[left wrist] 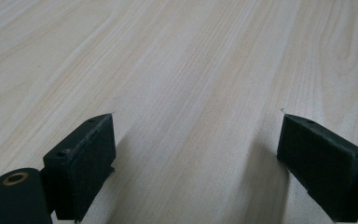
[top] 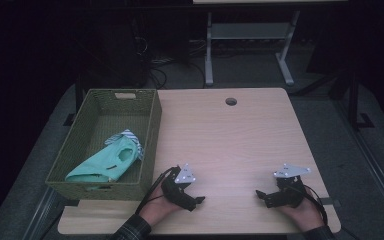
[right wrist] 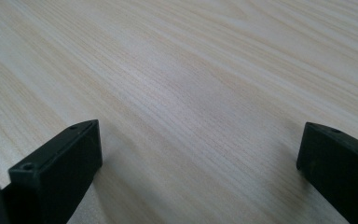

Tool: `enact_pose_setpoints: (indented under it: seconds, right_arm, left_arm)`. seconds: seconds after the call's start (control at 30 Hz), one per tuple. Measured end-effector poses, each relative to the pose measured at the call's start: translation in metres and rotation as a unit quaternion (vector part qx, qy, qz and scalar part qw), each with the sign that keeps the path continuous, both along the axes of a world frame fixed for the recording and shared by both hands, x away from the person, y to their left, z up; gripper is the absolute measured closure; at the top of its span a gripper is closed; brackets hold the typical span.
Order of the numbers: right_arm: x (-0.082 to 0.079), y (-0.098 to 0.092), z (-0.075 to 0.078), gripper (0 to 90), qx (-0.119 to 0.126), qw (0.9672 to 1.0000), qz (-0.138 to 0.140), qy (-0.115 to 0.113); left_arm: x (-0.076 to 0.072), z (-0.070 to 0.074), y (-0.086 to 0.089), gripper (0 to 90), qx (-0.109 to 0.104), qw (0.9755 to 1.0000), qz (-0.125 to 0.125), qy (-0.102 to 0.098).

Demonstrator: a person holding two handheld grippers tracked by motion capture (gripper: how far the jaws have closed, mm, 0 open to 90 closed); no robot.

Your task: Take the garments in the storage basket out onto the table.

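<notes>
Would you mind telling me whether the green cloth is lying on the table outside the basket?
No, the green cloth lies inside the basket, which stands on the table's left side.

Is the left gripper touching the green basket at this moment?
Apart. In the high view, a strip of bare table separates the left gripper from the basket; the left gripper view shows open jaws over plain wood.

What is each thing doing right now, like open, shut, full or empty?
Left gripper: open, nothing between its jaws, low over the table.
Right gripper: open, holding nothing.
Green woven basket: holds clothes.
Mint-green garment: crumpled inside the basket.
Light wooden table: bare between the grippers.
</notes>
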State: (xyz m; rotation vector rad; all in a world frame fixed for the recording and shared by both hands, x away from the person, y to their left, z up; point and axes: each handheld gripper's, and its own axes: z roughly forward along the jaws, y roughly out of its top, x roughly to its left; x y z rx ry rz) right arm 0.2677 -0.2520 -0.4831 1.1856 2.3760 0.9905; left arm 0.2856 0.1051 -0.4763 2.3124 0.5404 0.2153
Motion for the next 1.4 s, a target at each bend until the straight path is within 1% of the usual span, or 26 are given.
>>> enact_pose_setpoints:
  seconds: [0.07, 0.2, 0.33, 0.43, 0.53, 0.57, 0.7, 0.77, 0.87, 0.93, 1.0, 1.13, 1.2, 1.33, 1.4]
  right_arm:
    - [0.0, 0.0, 0.0, 0.0, 0.0, 1.0, 0.0, 0.0]
    - [0.0, 0.0, 0.0, 0.0, 0.0, 1.0, 0.0, -0.001]
    - [0.0, 0.0, 0.0, 0.0, 0.0, 1.0, -0.001, 0.001]
    - [0.0, 0.0, 0.0, 0.0, 0.0, 1.0, -0.002, 0.001]
    - [-0.001, 0.0, 0.0, 0.0, 0.0, 1.0, -0.003, 0.001]
    - [-0.001, 0.0, 0.0, 0.0, 0.0, 1.0, -0.003, 0.001]
    - [-0.001, 0.0, 0.0, 0.0, 0.0, 1.0, -0.003, 0.001]
    - [0.0, 0.0, 0.0, 0.0, 0.0, 1.0, -0.003, 0.001]
    - [-0.001, 0.0, 0.0, 0.0, 0.0, 1.0, -0.003, 0.001]
    - [-0.001, 0.0, 0.0, 0.0, 0.0, 1.0, -0.003, 0.001]
    - [-0.001, 0.0, 0.0, 0.0, 0.0, 1.0, -0.004, 0.001]
    - [-0.001, 0.001, 0.0, 0.0, -0.001, 1.0, -0.009, 0.001]
    - [-0.001, 0.001, 0.0, 0.0, -0.001, 1.0, -0.009, 0.001]
    - [-0.001, 0.001, 0.0, 0.0, -0.001, 0.9999, -0.01, 0.001]
    - [-0.002, 0.001, 0.0, 0.0, -0.001, 1.0, -0.01, 0.001]
  left_arm:
    - [0.001, 0.001, -0.001, 10.7, 0.007, 1.0, -0.001, 0.0]
    - [0.002, 0.001, -0.002, 11.2, 0.006, 1.0, 0.0, 0.0]
    - [0.003, 0.003, -0.004, 12.4, 0.015, 0.9999, -0.004, 0.005]
    - [0.002, 0.007, -0.004, 12.4, 0.016, 0.9998, -0.008, 0.002]
    - [0.003, 0.011, -0.004, 12.4, 0.009, 1.0, -0.004, 0.0]
    - [0.004, 0.013, -0.004, 12.4, 0.007, 1.0, -0.002, 0.002]
    - [0.005, 0.017, -0.003, 12.5, 0.007, 1.0, -0.001, 0.0]
    - [0.006, 0.019, -0.002, 12.8, 0.002, 1.0, 0.0, 0.003]
    - [0.007, 0.021, -0.002, 12.9, 0.006, 1.0, -0.001, 0.004]
    - [0.008, 0.023, -0.002, 12.8, 0.001, 1.0, 0.002, 0.005]
    - [0.008, 0.025, -0.002, 12.8, 0.001, 1.0, 0.002, 0.002]
    - [0.008, 0.027, -0.002, 12.8, -0.012, 0.9999, 0.004, 0.01]
    - [0.009, 0.028, -0.001, 12.8, -0.009, 0.9999, 0.004, 0.009]
    - [0.009, 0.032, 0.0, 12.9, -0.02, 0.9997, 0.009, 0.014]
    - [0.01, 0.033, 0.0, 12.9, -0.02, 0.9997, 0.007, 0.013]
